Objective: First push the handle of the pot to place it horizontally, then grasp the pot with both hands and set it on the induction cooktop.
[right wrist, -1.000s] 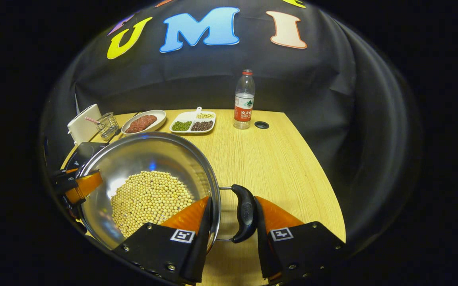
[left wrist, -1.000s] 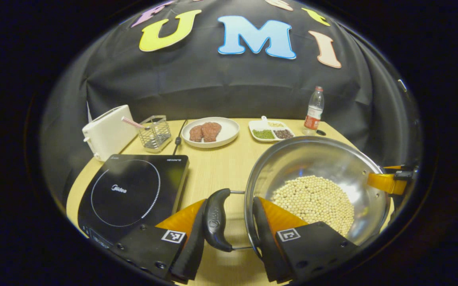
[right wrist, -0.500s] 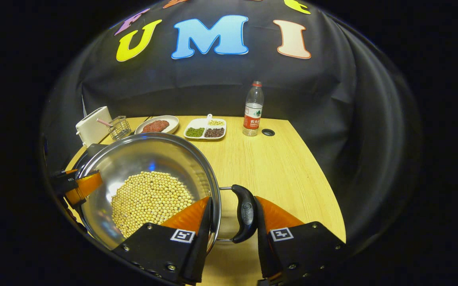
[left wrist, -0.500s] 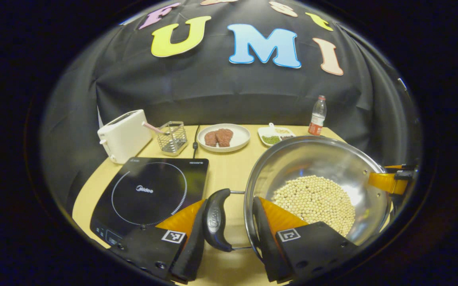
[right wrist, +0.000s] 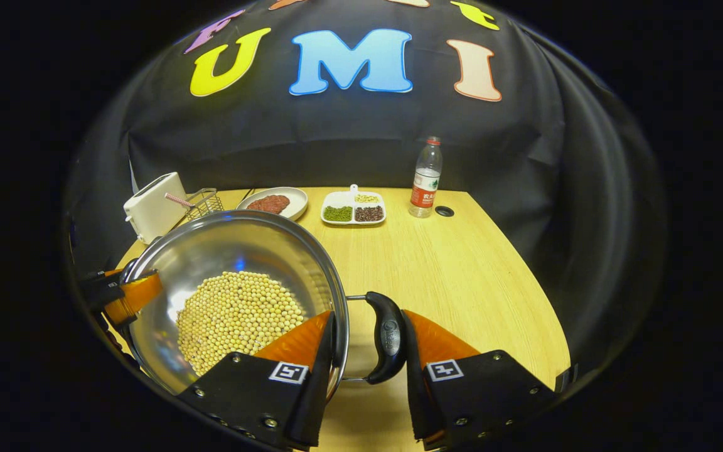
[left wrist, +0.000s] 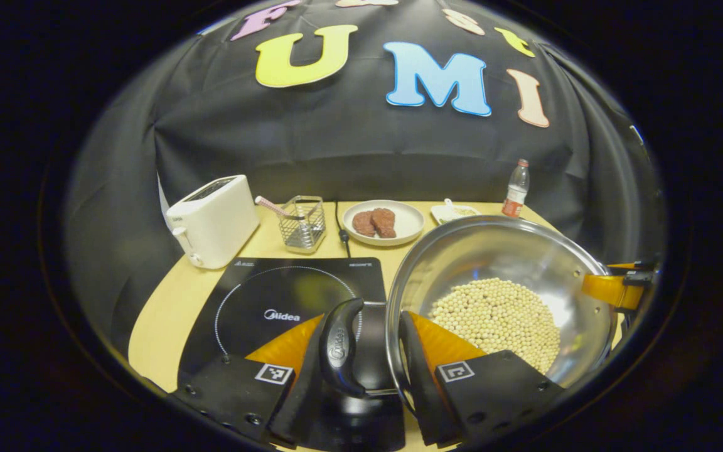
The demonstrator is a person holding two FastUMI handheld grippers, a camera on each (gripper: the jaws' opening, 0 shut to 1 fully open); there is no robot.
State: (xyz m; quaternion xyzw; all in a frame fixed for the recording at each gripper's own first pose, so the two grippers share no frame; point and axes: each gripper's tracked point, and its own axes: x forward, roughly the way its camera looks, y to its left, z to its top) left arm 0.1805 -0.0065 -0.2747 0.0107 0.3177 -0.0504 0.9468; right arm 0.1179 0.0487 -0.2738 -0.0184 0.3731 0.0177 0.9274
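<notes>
1. Left gripper (left wrist: 361, 358) clenched across the pot (left wrist: 499, 263) rim and its black left handle (left wrist: 339, 348).
2. Right gripper (right wrist: 364, 355) grips the rim and right handle (right wrist: 388, 339) likewise.
3. Pot, holding soybeans (right wrist: 236, 317), sits partly over the induction cooktop (left wrist: 273, 301); contact cannot be told.
4. Toaster (left wrist: 211, 220) stands behind the cooktop.

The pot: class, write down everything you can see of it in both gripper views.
The pot is a wide, shiny steel bowl with a rolled rim, part-filled with pale yellow beans. A black handle on wire brackets juts from each side. The left gripper spans one handle and the rim, the right gripper the other. It sits level, its left edge over the induction cooktop.
</notes>
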